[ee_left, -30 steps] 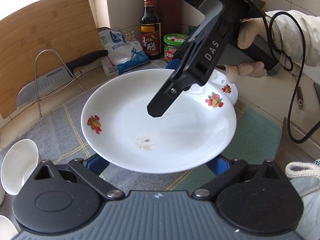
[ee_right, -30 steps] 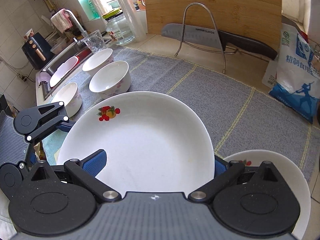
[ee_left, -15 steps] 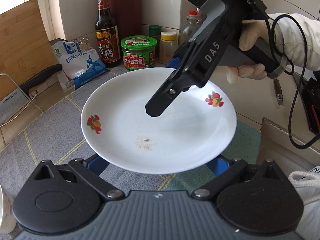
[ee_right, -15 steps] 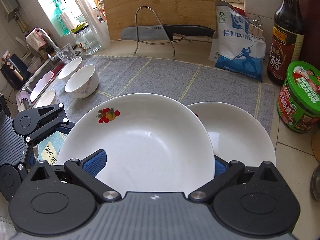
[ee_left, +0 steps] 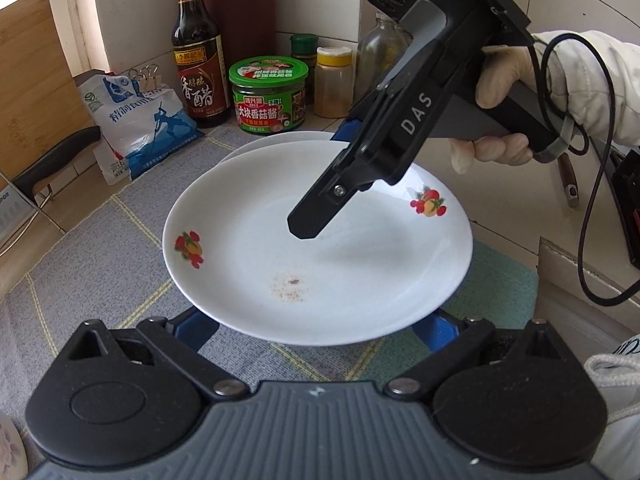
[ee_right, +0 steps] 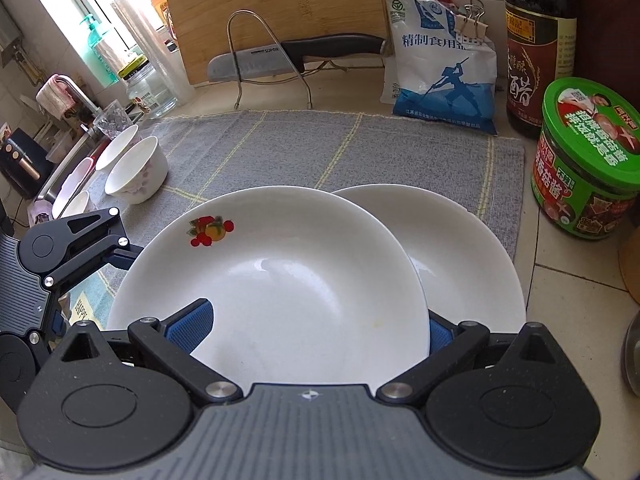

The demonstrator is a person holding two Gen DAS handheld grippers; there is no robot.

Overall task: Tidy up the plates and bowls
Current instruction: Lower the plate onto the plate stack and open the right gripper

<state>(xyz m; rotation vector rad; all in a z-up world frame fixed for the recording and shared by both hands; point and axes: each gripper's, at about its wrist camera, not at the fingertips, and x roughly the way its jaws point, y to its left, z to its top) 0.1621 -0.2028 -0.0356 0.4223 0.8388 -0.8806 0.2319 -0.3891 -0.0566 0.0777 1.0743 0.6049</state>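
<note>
A white plate with fruit prints (ee_left: 320, 248) hangs above the grey mat, held from two sides. My left gripper (ee_left: 316, 328) grips its near rim, with blue pads (ee_left: 192, 324) showing at the plate's edge. Opposite, my right gripper (ee_left: 316, 216) reaches over the far rim, held by a gloved hand (ee_left: 500, 80). In the right wrist view the same plate (ee_right: 280, 280) sits between my right gripper's (ee_right: 316, 332) fingers, and the left gripper (ee_right: 76, 244) holds its left side. A second white plate (ee_right: 468, 256) lies on the mat, partly under the held one; only its rim (ee_left: 276, 142) shows in the left wrist view.
Several white bowls (ee_right: 136, 170) stand at the mat's left end by the sink. A green jar (ee_right: 588, 160), a vinegar bottle (ee_right: 536, 40) and a salt bag (ee_right: 440, 68) crowd the right and back. A knife on a wire rack (ee_right: 272, 60) leans at a cutting board (ee_right: 272, 12).
Both grippers have carried the plate to the right along the mat, away from the bowls. It now partly overlaps the second plate near the jars.
</note>
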